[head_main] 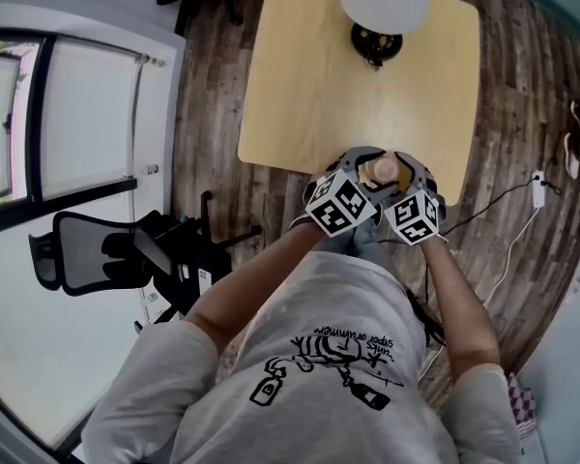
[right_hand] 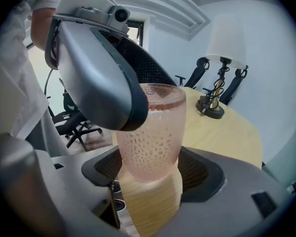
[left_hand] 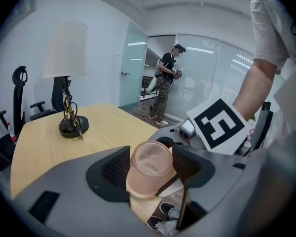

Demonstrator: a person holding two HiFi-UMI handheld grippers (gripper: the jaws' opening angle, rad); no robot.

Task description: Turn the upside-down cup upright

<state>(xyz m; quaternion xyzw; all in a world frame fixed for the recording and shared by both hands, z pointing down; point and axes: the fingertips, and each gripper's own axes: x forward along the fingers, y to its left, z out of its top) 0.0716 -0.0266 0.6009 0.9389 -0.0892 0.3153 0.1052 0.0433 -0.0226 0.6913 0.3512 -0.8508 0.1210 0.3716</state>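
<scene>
Readable writing is scarce: the black script w/ a bottle drawing on the person's grey T-shirt is too small and turned to read, and the black-and-white square marker on the right gripper's cube shows only a block pattern. The frosted pink dimpled glass cup sits between both grippers at once, over the near edge of the light wooden table, in front of the person's chest. The left gripper is clamped on the cup's upper part, ribbed pads pressing on either side. The right gripper is clamped on its lower part, approx. opposite the left one. The cup's long axis runs near vertical; a smooth band rings its upper end, and that round end faces the left gripper view. Can't tell whether the upper end is the mouth or the base, nor whether the lower end touches the table.
</scene>
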